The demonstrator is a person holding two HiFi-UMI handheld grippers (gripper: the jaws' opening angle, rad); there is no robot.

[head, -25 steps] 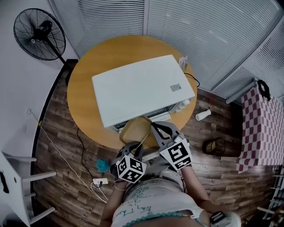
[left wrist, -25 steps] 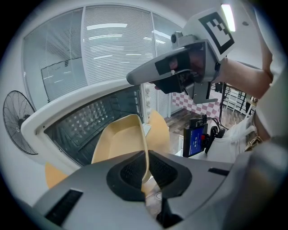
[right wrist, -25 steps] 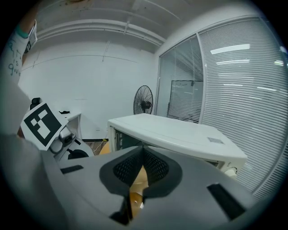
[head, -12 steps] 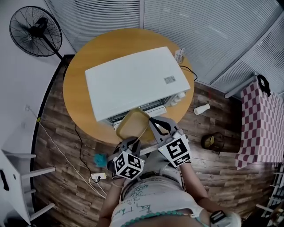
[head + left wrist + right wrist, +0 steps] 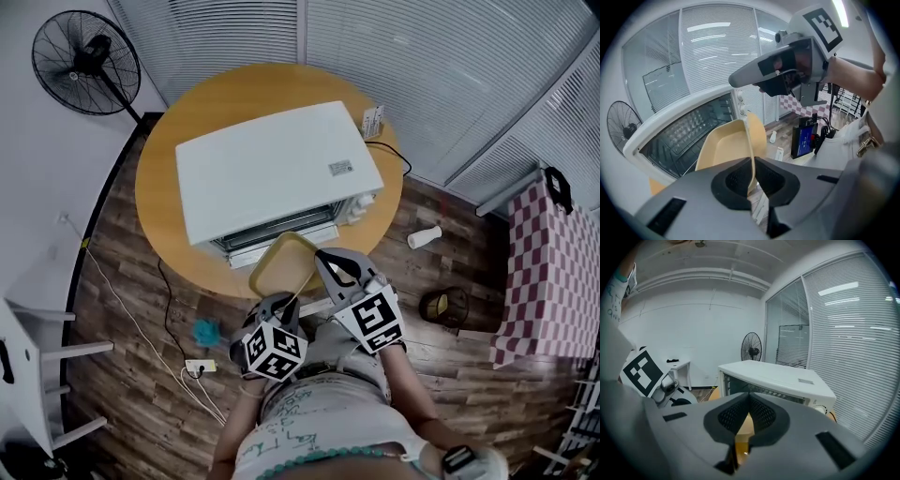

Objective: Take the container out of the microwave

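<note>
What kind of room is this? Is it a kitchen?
Probably not a kitchen. It looks more like an office or meeting room: long window blinds run along the walls, a standing fan stands in the corner, and the microwave sits on a round table, not a counter.

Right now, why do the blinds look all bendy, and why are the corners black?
Left gripper view: the wide-angle lens bows the blinds and leaves dark corners. Right gripper view: the same round dark frame, with the blinds curving at the right. Head view: milder bending, the picture fills its corners, and the yellow container looks sharp.
</note>
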